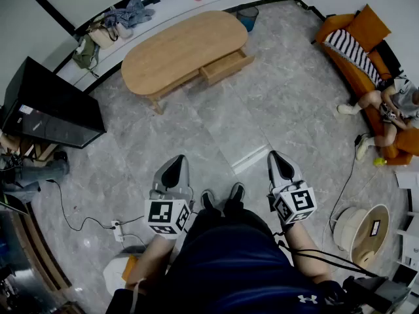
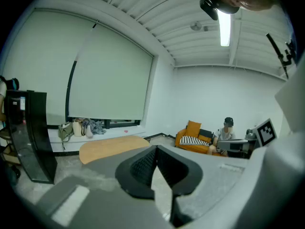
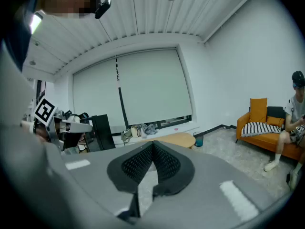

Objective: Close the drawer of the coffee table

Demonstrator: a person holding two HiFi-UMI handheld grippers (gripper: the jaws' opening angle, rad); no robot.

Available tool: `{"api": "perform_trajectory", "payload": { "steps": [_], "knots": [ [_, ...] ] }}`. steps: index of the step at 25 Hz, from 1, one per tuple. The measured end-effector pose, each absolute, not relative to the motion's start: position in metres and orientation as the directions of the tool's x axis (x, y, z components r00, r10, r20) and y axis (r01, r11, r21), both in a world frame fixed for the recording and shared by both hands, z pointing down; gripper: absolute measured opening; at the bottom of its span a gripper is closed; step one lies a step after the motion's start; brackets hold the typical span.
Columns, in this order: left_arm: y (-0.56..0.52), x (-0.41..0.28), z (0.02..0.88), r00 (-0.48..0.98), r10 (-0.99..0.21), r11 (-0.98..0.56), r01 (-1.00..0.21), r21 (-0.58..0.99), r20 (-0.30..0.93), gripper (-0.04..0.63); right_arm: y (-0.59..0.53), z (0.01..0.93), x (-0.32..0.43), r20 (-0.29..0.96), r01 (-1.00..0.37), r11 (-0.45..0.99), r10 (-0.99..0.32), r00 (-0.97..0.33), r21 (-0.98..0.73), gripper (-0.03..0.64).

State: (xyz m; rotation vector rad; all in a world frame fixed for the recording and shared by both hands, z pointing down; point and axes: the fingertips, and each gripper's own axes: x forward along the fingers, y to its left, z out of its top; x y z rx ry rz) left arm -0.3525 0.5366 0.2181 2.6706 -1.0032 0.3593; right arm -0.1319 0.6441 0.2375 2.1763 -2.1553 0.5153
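1. drawer (image 1: 226, 66) sticking out of table (image 1: 177, 44), well apart from both grippers.
2. left gripper (image 1: 174, 167), right gripper (image 1: 278, 163): jaws clenched on nothing.
3. probably stiff, light, sliding easily; push mid-front with clenched jaws.

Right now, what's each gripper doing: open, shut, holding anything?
Left gripper: closed, holding nothing.
Right gripper: closed, holding nothing.

No readable txt; only small white logo (image 1: 306, 299) on shirt (image 1: 242, 267).
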Motion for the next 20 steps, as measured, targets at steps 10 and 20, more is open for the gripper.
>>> {"api": "perform_trajectory", "payload": {
  "steps": [10,20],
  "knots": [
    [0.553,-0.322,0.208,0.722,-0.619,-0.720,-0.679,0.145,0.311,0.002,0.657,0.234,-0.103,0.250,-0.972,-0.031,-0.968,-0.029,-0.232,0.002],
    [0.555,-0.285,0.208,0.694,-0.649,-0.694,-0.708,0.133,0.311,0.002,0.650,0.242,-0.065,0.228,-0.964,0.019,-0.970,-0.082,-0.266,0.002]
  ]
}}
